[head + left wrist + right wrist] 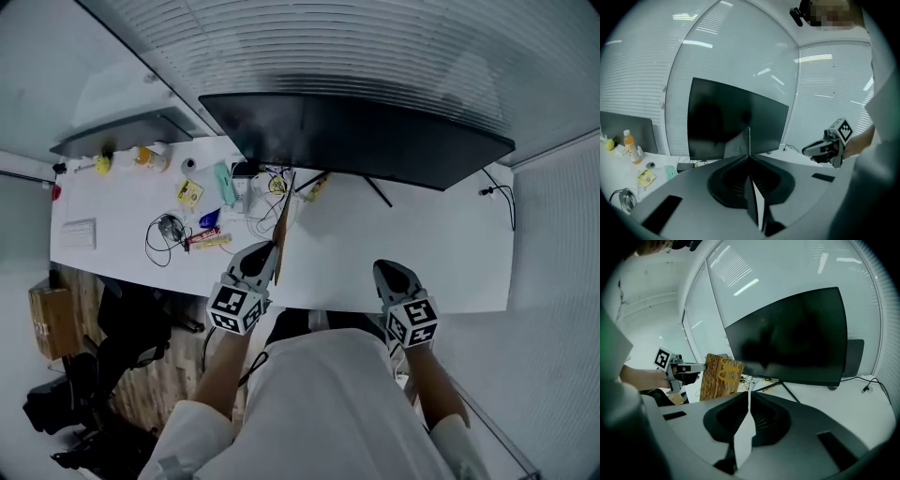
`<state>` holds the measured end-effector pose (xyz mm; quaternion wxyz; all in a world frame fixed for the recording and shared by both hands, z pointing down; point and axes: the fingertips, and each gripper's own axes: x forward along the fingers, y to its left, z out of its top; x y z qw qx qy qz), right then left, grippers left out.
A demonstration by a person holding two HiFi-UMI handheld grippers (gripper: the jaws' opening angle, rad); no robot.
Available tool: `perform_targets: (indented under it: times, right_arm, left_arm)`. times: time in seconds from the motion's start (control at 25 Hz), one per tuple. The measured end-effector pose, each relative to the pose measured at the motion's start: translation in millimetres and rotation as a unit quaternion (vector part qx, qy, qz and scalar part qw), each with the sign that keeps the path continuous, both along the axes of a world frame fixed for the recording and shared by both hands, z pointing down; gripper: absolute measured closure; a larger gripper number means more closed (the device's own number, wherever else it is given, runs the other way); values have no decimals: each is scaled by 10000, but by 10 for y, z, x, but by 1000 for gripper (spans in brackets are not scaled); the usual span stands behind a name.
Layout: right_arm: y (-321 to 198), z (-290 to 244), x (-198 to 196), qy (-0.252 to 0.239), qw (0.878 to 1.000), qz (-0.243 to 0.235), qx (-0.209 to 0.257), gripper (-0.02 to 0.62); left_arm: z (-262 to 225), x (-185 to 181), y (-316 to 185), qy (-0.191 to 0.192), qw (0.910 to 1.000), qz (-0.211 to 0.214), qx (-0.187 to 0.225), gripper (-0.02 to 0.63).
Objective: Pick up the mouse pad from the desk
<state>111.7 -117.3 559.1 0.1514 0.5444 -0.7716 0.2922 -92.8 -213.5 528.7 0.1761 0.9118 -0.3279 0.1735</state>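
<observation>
The mouse pad (721, 377) is a thin wood-patterned sheet with a yellow arch logo. It hangs upright in the air above the white desk (422, 253), clear of the surface. My left gripper (704, 365) is shut on its edge. In the head view the mouse pad (283, 220) shows edge-on as a brown strip rising from the left gripper (270, 253). In the left gripper view only the mouse pad's thin edge (749, 140) stands up from the left gripper (749, 157). My right gripper (386, 269) hovers at the desk's near edge, shut and empty, apart from the pad.
A wide dark monitor (375, 141) on a stand fills the back of the desk. Cables (167, 230), small packets and a bottle (150, 157) crowd the desk's left part. A second dark screen (122, 131) sits far left. A chair and a box (52, 319) stand on the floor at left.
</observation>
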Motion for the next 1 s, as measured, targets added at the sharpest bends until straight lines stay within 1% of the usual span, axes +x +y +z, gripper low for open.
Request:
perform_targets:
  times: [0.16,0.44,0.76,1.0]
  right_arm:
    - [-22,-176,-82,109,9996,189,177,558]
    - [-69,-607,-49,314,9963,506,623,558]
    - [-110,-1022,45,515,9900,725,1095,558]
    - [-119,-1275,137,506,9852,903,1367,558]
  left_arm:
    - [-301,-252,-75,215,9996,-67,181,581]
    - [-768,-704,-114,520,9977,-178,405,581]
    - [-1216,-1048,-84,709,9936,-402,785,581]
    - [-1458,-1180,-67,791,9909,-468,981,581]
